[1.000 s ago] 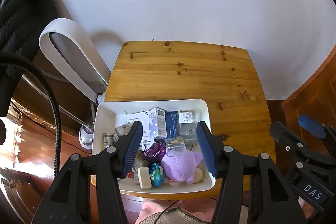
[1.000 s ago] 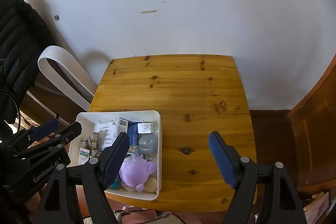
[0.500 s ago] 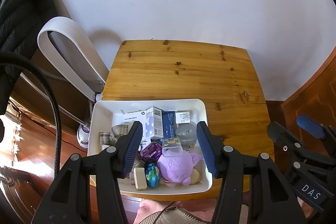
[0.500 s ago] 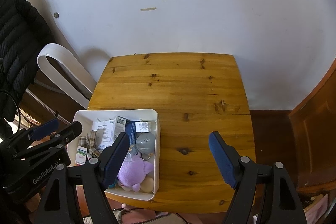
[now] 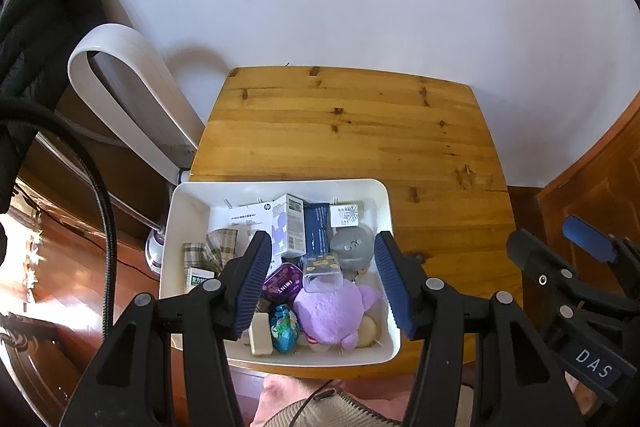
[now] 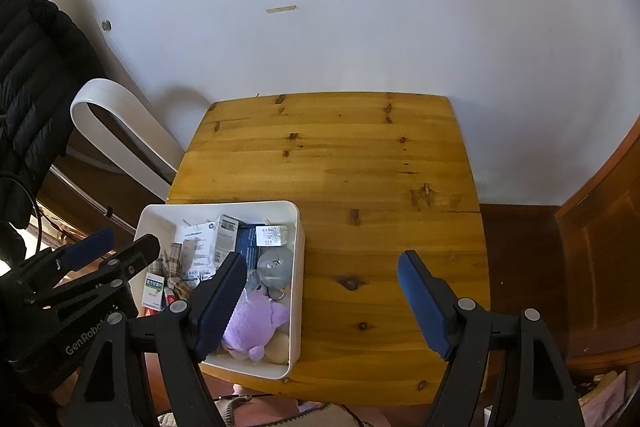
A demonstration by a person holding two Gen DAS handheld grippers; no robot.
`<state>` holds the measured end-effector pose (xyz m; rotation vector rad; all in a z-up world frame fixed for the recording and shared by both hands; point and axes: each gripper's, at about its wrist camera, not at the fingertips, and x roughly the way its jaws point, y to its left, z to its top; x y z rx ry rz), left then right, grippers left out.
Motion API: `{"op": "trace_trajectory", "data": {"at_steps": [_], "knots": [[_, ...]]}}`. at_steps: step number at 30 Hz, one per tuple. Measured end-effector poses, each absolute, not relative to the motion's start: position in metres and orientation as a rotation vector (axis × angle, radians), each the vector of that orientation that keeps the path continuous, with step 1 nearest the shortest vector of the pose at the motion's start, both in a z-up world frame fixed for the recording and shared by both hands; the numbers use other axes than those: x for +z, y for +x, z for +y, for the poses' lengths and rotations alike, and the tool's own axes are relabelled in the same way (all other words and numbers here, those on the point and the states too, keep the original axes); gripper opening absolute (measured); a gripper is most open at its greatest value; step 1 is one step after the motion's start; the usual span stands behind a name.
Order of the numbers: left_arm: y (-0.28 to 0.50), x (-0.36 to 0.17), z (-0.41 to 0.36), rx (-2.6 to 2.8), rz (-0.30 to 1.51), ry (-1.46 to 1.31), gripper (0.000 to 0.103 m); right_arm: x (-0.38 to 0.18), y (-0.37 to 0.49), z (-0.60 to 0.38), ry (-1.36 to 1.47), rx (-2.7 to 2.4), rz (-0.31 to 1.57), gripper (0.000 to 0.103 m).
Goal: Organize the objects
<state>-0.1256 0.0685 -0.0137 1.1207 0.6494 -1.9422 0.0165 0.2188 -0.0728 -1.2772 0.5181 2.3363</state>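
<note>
Both wrist cameras look steeply down from well above the wooden table (image 5: 348, 131), facing the white wall (image 6: 360, 27). The left view sits over the white bin (image 5: 384, 195); the right view sits further right. Both share bin, table and wall.

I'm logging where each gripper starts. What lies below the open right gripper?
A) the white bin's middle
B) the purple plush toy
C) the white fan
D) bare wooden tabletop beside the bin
D: in the right wrist view the right gripper hangs open over bare wooden table, right of the white bin.
</note>
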Motion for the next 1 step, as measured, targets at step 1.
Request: {"op": "trace_trajectory", "data": {"at_steps": [1], "knots": [[-0.1261, -0.0142, 0.0686, -1.939, 0.651, 1.123, 0.058, -0.0736, 0.0166, 0.2194, -1.280, 2.337, 0.521, 0.079]]}}
